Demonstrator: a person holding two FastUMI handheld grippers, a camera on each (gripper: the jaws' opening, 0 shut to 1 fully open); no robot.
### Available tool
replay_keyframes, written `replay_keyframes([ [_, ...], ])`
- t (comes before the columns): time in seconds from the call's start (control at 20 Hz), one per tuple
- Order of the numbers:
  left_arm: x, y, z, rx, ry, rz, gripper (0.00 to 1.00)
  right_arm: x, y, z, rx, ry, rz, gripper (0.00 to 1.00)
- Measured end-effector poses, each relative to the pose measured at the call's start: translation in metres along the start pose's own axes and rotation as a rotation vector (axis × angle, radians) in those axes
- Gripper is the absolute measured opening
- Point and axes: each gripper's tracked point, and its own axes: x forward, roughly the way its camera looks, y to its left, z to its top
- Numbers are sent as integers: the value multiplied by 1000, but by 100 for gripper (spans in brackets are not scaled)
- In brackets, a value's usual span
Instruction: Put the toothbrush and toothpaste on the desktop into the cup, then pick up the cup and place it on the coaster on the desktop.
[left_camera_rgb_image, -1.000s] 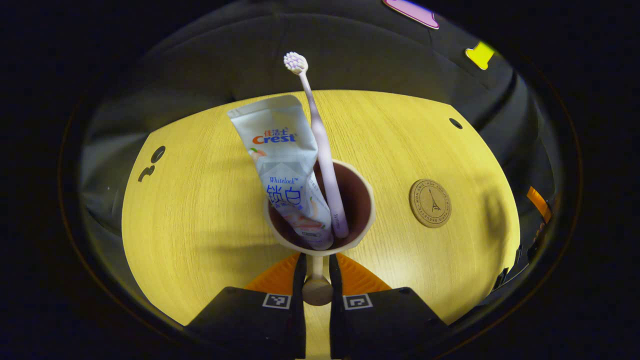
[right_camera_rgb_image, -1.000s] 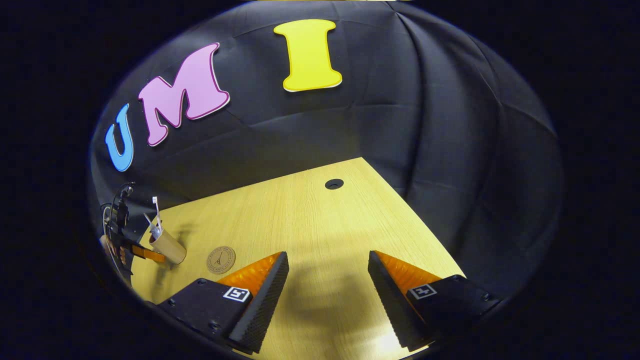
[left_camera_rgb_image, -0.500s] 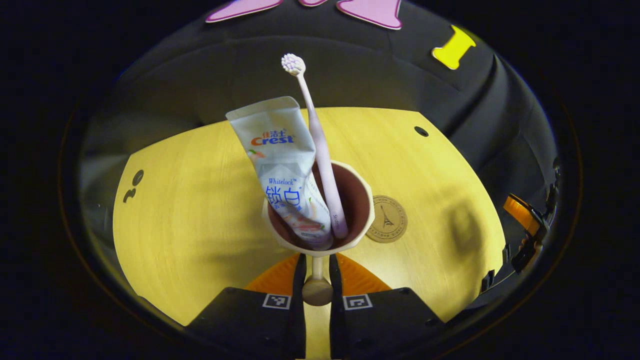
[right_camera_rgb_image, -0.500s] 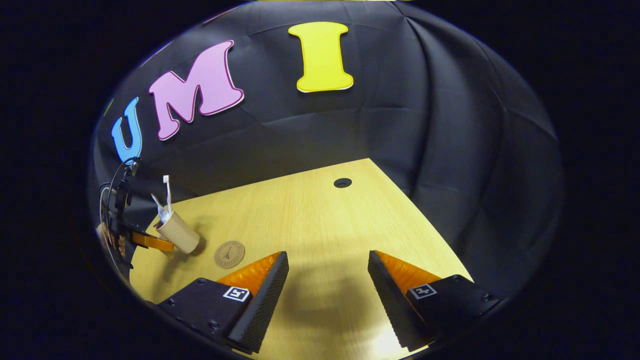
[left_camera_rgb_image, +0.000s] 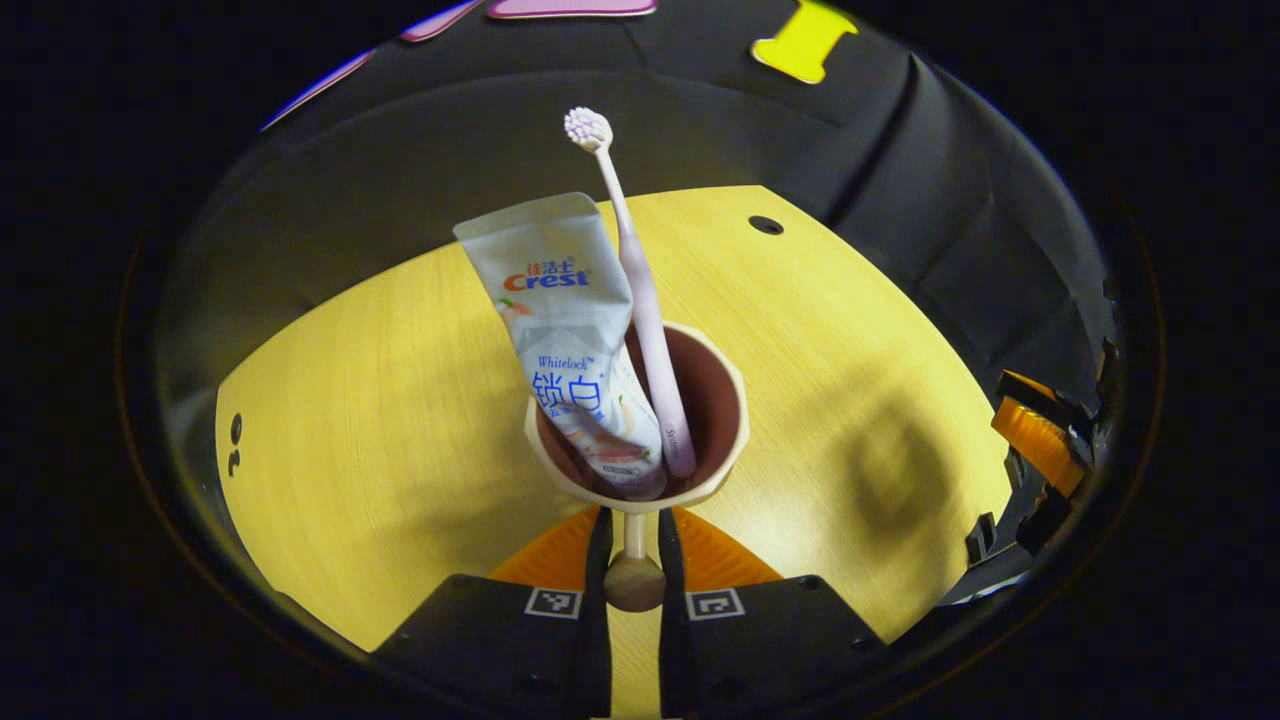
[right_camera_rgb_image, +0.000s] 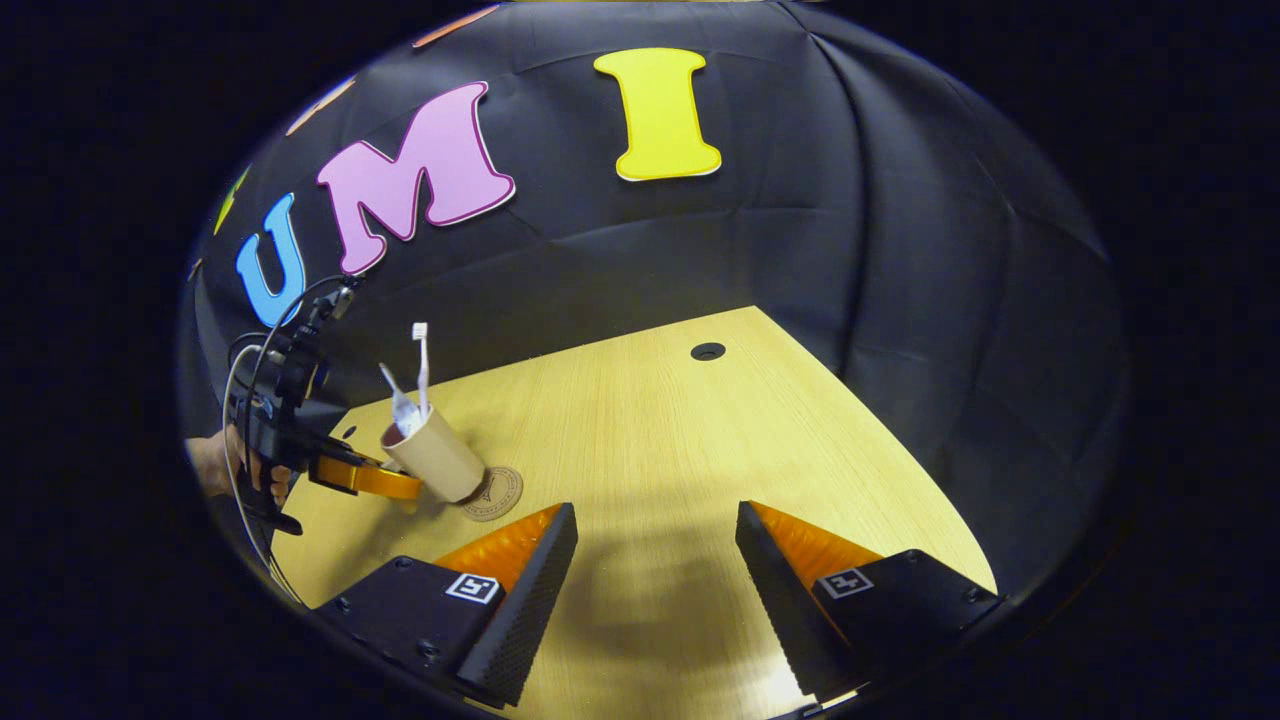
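Observation:
My left gripper (left_camera_rgb_image: 633, 560) is shut on the knobbed handle of a beige cup (left_camera_rgb_image: 637, 420) with a dark inside. A white toothpaste tube (left_camera_rgb_image: 565, 330) and a pale pink toothbrush (left_camera_rgb_image: 640, 300) stand in it, leaning away from me. In the right gripper view the cup (right_camera_rgb_image: 435, 455) hangs tilted, its base over the left part of the round brown coaster (right_camera_rgb_image: 497, 492). I cannot tell whether the two touch. The left gripper (right_camera_rgb_image: 355, 475) and a hand (right_camera_rgb_image: 215, 465) show behind it. My right gripper (right_camera_rgb_image: 655, 515) stands open over bare desktop, right of the coaster.
The yellow wooden desktop (right_camera_rgb_image: 650, 430) has a round cable hole (right_camera_rgb_image: 707, 351) near its far corner, also visible as a hole (left_camera_rgb_image: 765, 225) in the left gripper view. Black cloth walls close the back and right. The right gripper (left_camera_rgb_image: 1040, 430) shows at the desk's right edge.
The left gripper has carried the cup toward the coaster, which has slid out of sight under the cup in the left gripper view. The right gripper stayed open, almost still.

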Motion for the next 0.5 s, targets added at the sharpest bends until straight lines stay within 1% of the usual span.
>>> replay_keyframes([
  [0.25, 2, -11, -1, 38, 18, -3, 24, -7, -2, -7, -2, 5, 1, 98],
  [0.3, 4, -13, -2, 46, 29, 7, 19, -9, -4, -9, 0, 10, -1, 98],
  [0.35, 12, -19, -1, 52, 38, 17, 25, -10, -6, -10, 5, 12, -3, 98],
  [0.5, 14, -20, 2, 50, 30, 33, 27, -13, -10, -13, 24, 14, -10, 98],
])
